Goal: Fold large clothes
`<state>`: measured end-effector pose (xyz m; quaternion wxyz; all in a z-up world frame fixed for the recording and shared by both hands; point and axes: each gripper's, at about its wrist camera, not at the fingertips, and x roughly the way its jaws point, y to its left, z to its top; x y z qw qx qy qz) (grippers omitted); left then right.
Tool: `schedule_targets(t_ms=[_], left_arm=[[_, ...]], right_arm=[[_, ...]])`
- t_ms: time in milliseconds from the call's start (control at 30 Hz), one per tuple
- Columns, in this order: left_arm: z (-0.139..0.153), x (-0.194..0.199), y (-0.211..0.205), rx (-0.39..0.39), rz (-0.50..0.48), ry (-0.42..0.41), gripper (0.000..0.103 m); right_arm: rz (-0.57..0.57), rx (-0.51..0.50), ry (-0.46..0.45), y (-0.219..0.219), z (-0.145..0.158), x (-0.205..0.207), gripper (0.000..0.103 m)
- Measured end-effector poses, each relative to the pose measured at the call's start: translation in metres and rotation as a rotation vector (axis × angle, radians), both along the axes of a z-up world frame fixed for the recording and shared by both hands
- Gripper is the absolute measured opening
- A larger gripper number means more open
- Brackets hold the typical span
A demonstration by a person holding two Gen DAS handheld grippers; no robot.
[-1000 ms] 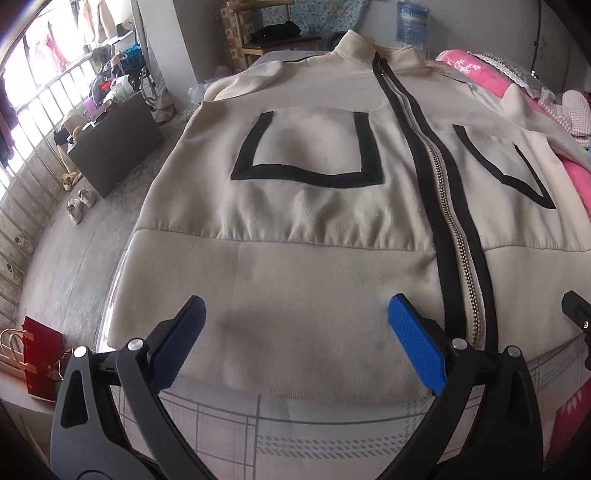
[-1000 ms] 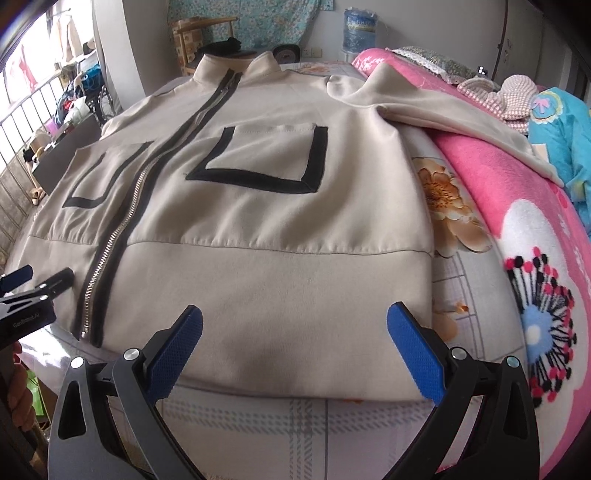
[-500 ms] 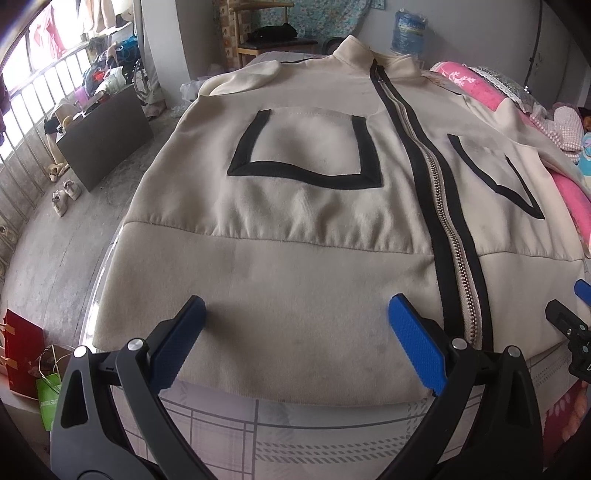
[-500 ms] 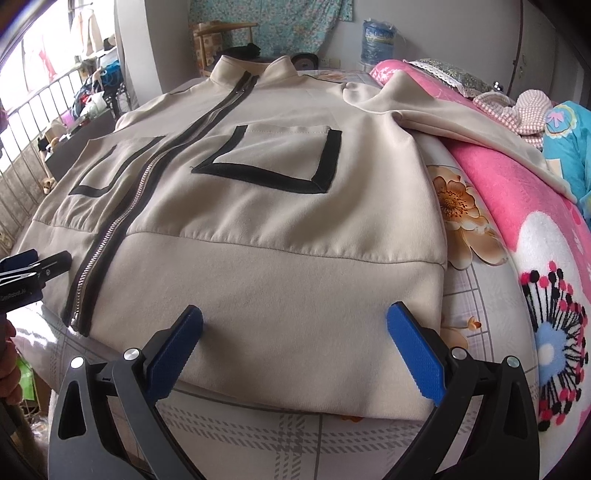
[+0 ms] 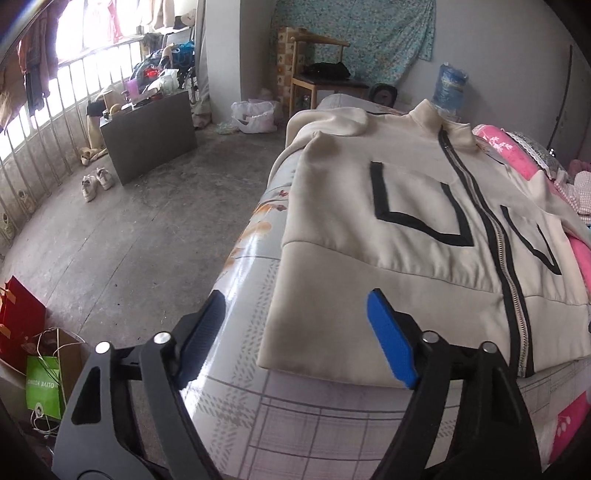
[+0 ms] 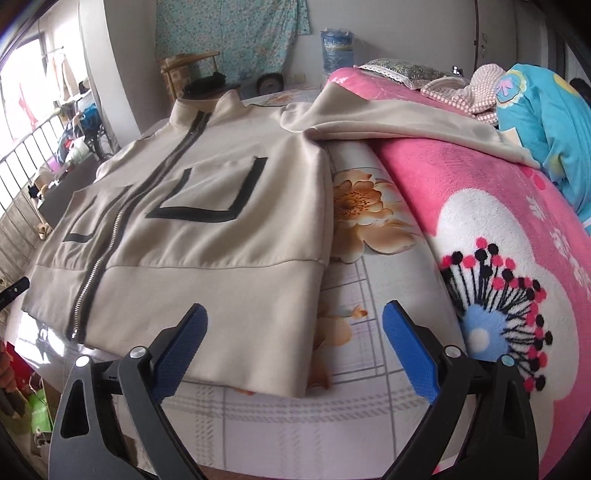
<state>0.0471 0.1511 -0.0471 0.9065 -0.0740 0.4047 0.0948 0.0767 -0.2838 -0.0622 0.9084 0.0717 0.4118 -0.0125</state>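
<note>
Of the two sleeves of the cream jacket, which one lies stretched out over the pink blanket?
The sleeve on the right gripper's side of the jacket: it runs out across the pink blanket. The other sleeve is bunched at the bed edge.

The floor (image 5: 140,229) is grey and bare. Bright light comes in through a window with bars (image 5: 44,122). A dark box (image 5: 147,133) sits by it, with white shoes (image 5: 96,181) near. A wooden chair (image 5: 317,74) stands by the grey wall (image 5: 498,55), under a flowery cloth (image 5: 354,33).
</note>
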Motion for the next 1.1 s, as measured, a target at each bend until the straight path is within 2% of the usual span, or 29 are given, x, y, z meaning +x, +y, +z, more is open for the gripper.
schedule_targets(t_ms=[100, 167, 333, 500, 633, 767, 900, 967, 1067, 1100], left_arm=[[-0.013, 0.007, 0.012, -0.067, 0.012, 0.029, 0.057], [-0.014, 0.007, 0.011, -0.055, 0.007, 0.021, 0.056], [-0.014, 0.003, 0.006, -0.062, -0.032, 0.014, 0.042], [-0.017, 0.005, 0.004, -0.056, -0.030, -0.004, 0.038], [-0.017, 0.010, 0.001, -0.030, -0.019, 0.002, 0.031], [-0.016, 0.013, -0.005, 0.002, -0.034, 0.008, 0.017], [-0.012, 0.017, -0.024, 0.127, -0.080, 0.038, 0.009], [-0.007, 0.014, -0.028, 0.158, -0.091, 0.035, 0.008], [0.013, 0.000, -0.028, 0.149, -0.102, -0.017, 0.008], [0.022, -0.008, -0.029, 0.142, -0.104, -0.041, 0.005]], right_arm=[[0.007, 0.014, 0.018, -0.003, -0.007, 0.008, 0.081], [0.007, 0.003, 0.026, -0.001, -0.009, 0.009, 0.078], [0.015, -0.009, 0.047, 0.003, -0.012, 0.002, 0.065], [-0.001, -0.018, 0.055, 0.001, -0.012, 0.004, 0.052], [-0.011, 0.011, 0.048, -0.003, -0.015, 0.012, 0.040], [0.011, -0.017, 0.023, 0.007, -0.020, 0.019, 0.029], [0.020, -0.029, 0.017, 0.010, -0.014, 0.024, 0.011], [0.028, -0.013, 0.002, 0.006, -0.006, 0.022, 0.007], [0.044, -0.033, -0.034, 0.004, 0.013, 0.014, 0.006], [0.051, -0.048, -0.045, 0.005, 0.019, 0.011, 0.006]])
